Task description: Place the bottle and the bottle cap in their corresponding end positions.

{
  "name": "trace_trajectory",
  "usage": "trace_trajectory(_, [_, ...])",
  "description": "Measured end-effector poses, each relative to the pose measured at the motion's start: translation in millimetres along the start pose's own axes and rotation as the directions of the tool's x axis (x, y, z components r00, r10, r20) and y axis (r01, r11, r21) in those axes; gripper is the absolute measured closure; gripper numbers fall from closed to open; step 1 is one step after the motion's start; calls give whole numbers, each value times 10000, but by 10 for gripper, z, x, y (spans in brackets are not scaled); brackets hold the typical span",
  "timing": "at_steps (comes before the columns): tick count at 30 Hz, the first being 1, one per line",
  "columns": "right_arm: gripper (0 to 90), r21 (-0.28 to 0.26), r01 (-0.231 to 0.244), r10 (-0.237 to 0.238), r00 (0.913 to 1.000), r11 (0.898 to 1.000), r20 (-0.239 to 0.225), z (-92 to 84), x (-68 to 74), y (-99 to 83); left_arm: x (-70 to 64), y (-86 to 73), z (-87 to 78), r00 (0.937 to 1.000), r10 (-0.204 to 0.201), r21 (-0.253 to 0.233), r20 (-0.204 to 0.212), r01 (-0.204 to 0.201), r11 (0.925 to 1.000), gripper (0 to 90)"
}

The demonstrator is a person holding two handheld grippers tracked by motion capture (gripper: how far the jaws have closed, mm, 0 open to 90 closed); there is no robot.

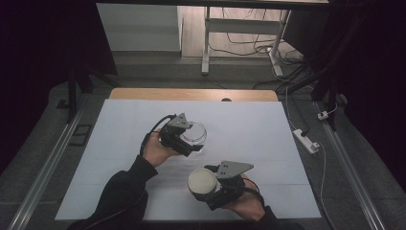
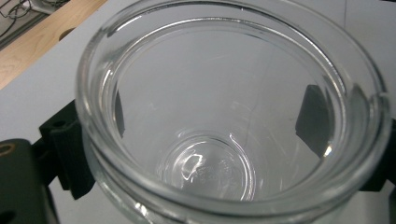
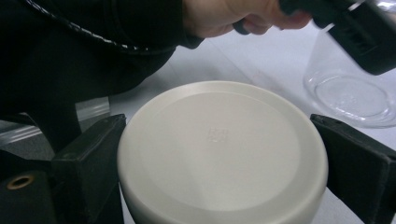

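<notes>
Lid in right jaws, jar in left jaws; lid lay near-side and to the right of the jar mouth.

My right gripper had its jaws closed flat against the white lid; my left gripper clasped the empty glass jar, upright on the white desk. Jar and lid sat near but apart, so capping looked like the right hand's job.

Glass jar rim and white lid base cut off.

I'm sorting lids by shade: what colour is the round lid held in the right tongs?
Plain off-white, cream lid, no pattern; clearest in the right gripper view.
</notes>
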State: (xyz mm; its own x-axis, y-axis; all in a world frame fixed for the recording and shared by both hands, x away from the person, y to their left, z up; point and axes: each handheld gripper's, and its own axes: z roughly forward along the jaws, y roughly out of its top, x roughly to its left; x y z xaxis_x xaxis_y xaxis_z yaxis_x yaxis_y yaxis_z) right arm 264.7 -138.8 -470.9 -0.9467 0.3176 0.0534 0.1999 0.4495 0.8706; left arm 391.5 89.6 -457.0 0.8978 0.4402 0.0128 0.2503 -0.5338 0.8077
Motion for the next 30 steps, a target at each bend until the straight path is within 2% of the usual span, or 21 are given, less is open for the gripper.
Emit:
trace_trajectory(13, [75,345,-17,13,9999,9994,123,190,-49,-101,123,-17,132,9995,-230,9,-226,230,9997,67])
trace_trajectory(24, [75,787,5,-25,9997,9969,244,362,-108,-182,175,-37,262,9992,-219,107,-332,222,9997,67])
trace_trajectory(30, [74,1081,-303,278,9993,9937,242,470,-170,-261,222,-88,322,9983,-331,184,-488,341,9993,67])
